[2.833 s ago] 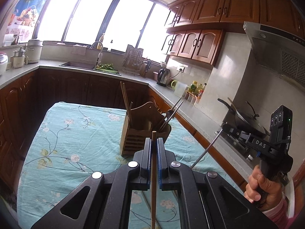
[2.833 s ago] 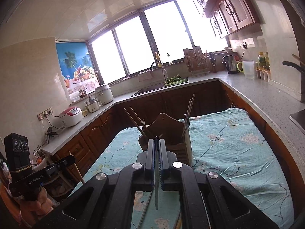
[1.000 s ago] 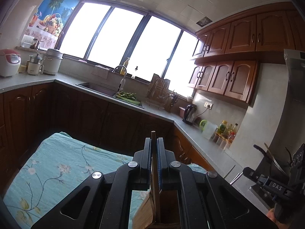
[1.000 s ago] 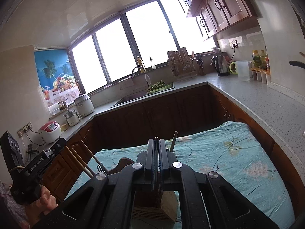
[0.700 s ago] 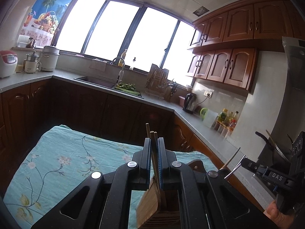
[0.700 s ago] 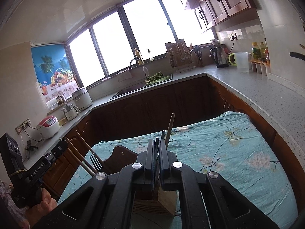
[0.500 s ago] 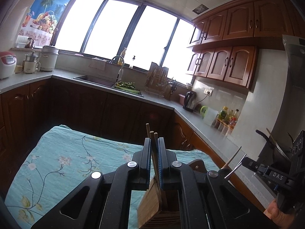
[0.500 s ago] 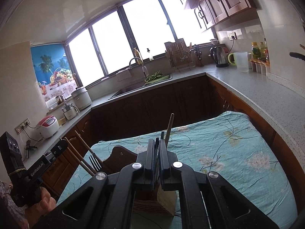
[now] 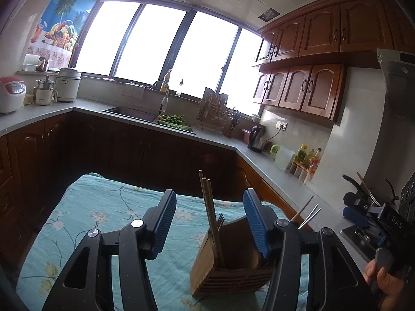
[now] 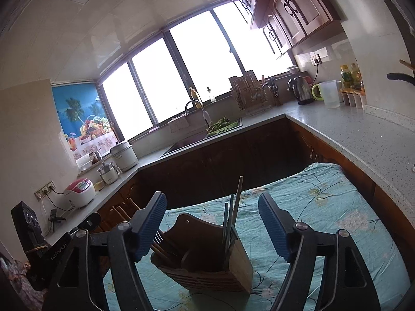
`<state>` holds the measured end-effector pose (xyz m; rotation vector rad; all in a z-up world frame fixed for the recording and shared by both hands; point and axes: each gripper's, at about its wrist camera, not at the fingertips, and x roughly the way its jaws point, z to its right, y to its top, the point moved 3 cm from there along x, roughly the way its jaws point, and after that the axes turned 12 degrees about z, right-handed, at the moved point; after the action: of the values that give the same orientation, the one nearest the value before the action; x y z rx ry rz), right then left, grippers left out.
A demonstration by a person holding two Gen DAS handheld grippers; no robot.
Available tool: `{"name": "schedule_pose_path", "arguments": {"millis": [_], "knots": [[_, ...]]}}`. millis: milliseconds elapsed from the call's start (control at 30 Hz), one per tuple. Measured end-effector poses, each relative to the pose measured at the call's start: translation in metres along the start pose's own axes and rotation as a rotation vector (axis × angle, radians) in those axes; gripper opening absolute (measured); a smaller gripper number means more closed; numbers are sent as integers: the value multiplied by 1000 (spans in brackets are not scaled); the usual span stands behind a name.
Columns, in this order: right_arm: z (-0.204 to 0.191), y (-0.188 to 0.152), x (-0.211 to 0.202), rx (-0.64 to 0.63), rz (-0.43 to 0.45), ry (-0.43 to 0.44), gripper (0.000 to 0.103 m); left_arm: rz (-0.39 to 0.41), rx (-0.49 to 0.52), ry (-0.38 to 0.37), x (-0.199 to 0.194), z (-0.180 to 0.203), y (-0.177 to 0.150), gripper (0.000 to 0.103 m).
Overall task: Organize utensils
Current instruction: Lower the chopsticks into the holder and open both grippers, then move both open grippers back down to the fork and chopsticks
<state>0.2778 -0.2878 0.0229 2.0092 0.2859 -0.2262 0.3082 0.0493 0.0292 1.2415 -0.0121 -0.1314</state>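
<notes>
Both grippers now sprung wide and empty, left gripper [image 9: 210,217] framing released wooden chopsticks [image 9: 211,220] in wooden utensil holder [image 9: 230,264], right gripper [image 10: 212,223] framing metal chopsticks [image 10: 229,223].

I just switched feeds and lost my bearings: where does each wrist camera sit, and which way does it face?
Left wrist: rides the left gripper, jaws open, above the brown wooden utensil holder, facing the sink window; the right gripper shows at right.
Right wrist: rides the right gripper, jaws open, over the same holder; the left gripper shows at left.
Shared: holder, teal floral tablecloth.
</notes>
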Motion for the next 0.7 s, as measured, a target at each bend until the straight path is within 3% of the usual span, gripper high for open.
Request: {"name": "schedule_pose_path", "arguments": {"millis": [33,67,200,700], "knots": [[-1,2,-6,1,13,2,90,-3,3,12,-8,-2,0,69],[-2,2,-14,-1,24,3,92,-3,4,27,-16,-3,-1,72],[-8,0,-41,-16,44,9,98,-10,2,48,-51,-2,-9,79],[-2,-51,-121,-14,-36,-27,102,-109,-32,52,-148,10,-21,87]]}}
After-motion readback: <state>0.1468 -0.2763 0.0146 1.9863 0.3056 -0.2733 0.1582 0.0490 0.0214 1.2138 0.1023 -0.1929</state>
